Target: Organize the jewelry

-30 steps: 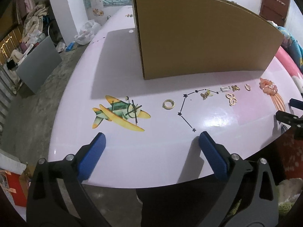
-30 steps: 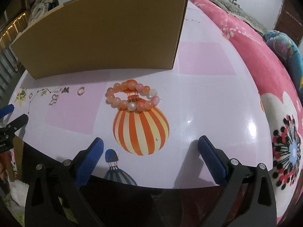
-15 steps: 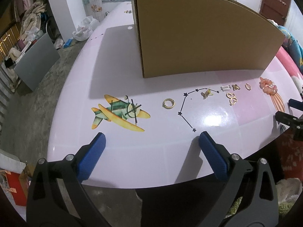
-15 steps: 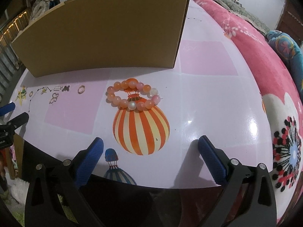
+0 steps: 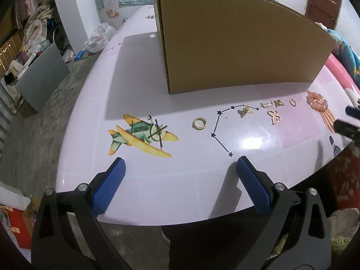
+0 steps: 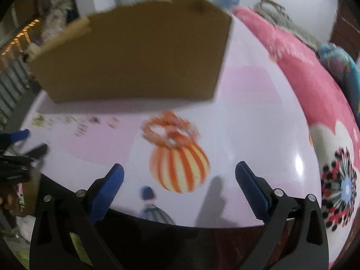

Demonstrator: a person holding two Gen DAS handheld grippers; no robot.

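Small jewelry lies in a row on the pink table [image 5: 139, 72] in front of a cardboard box [image 5: 236, 45]: a gold ring [image 5: 199, 123], a gold charm [image 5: 243, 111], a silver clip [image 5: 266, 104], a butterfly piece [image 5: 278, 102], a gold openwork piece [image 5: 274, 116] and a small hoop [image 5: 292, 102]. An orange and pink bead bracelet [image 6: 169, 130] lies above the printed balloon; the same bead bracelet [image 5: 316, 100] shows at the left view's right side. My left gripper [image 5: 180, 168] is open near the front edge, short of the ring. My right gripper [image 6: 178, 173] is open, short of the bracelet.
The cardboard box [image 6: 135, 56] blocks the back of the table. A pink flowered blanket [image 6: 315, 94] lies to the right. Floor clutter and a grey panel [image 5: 42, 76] are to the left. The right gripper's fingers [image 5: 347, 126] show at the left view's right edge.
The right wrist view has gone blurred and the bracelet sits lower and nearer: the right gripper is moving. The left gripper has barely shifted. Both stay open.
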